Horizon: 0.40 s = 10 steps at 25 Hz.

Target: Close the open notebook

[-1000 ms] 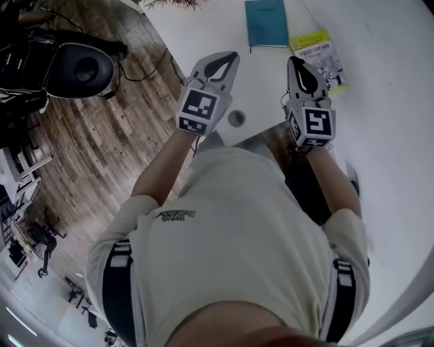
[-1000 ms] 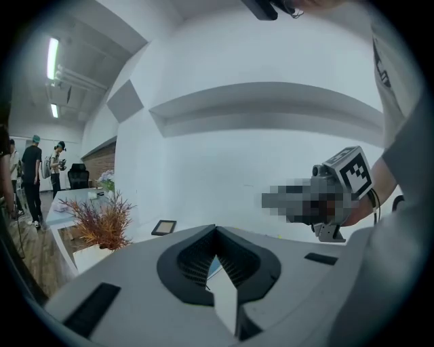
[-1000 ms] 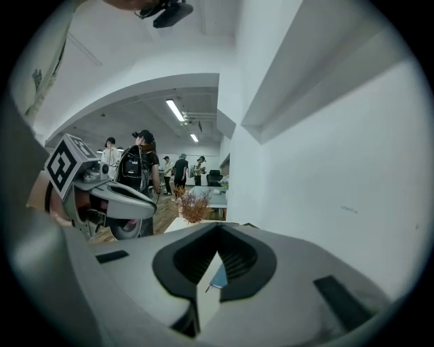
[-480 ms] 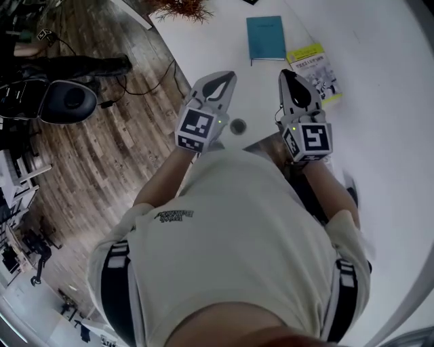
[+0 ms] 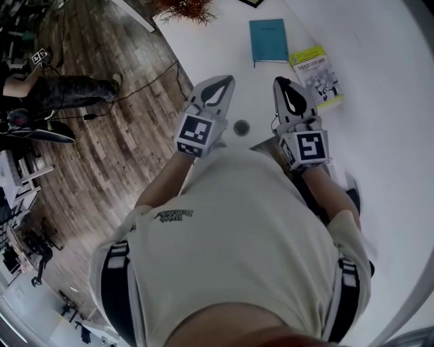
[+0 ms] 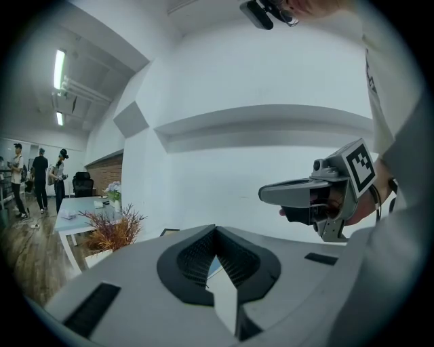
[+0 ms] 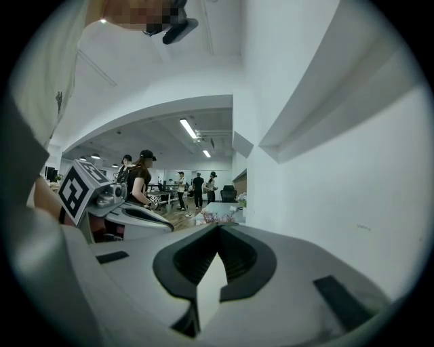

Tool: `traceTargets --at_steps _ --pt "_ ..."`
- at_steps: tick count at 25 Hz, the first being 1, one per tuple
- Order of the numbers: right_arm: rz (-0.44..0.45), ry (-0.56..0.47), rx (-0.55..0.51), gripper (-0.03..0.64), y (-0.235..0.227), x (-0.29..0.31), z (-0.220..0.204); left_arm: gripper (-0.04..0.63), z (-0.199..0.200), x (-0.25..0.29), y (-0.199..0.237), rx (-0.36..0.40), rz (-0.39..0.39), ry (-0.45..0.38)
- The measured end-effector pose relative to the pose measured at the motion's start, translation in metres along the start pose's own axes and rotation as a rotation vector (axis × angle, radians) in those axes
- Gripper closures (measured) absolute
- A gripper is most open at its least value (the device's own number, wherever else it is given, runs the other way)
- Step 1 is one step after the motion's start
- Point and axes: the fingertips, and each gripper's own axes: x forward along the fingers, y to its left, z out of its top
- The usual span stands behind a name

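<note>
A teal notebook (image 5: 268, 41) lies shut and flat on the white table (image 5: 380, 81) at the top of the head view. A yellow-covered book (image 5: 316, 66) rests just right of it. My left gripper (image 5: 215, 87) hovers over the table's near edge, well short of the notebook, jaws together with nothing between them. My right gripper (image 5: 288, 88) hangs beside it, also shut and empty, close to the yellow book's near corner. In the left gripper view the left gripper (image 6: 215, 230) points nearly level with the right gripper (image 6: 271, 194) alongside. In the right gripper view the right gripper (image 7: 218, 229) looks toward a white wall.
A round cable hole (image 5: 241, 127) sits in the table between the two grippers. A dried plant (image 5: 183, 8) stands at the table's far left corner. Wooden floor (image 5: 102, 149) lies left of the table, with a person (image 5: 41, 85) there. More people stand far off in the room.
Both grippers have risen and moved forward, further over the table toward the books. The teal notebook and yellow book lie as before. The black chair has left the head view.
</note>
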Motion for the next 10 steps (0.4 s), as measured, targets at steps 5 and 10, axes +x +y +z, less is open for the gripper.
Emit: traceTargets --at_steps 5,10 --pt "-0.004 -0.008 -0.002 0.614 0.0034 -0.0005 0.0041 0.588 0.0029 -0.0028 0.0019 0.007 -0.006 -0.001" --pt "0.000 -0.002 0.018 0.614 0.0045 0.0000 0.0073 0.587 0.0030 -0.0026 0.0022 0.013 -0.012 0.003"
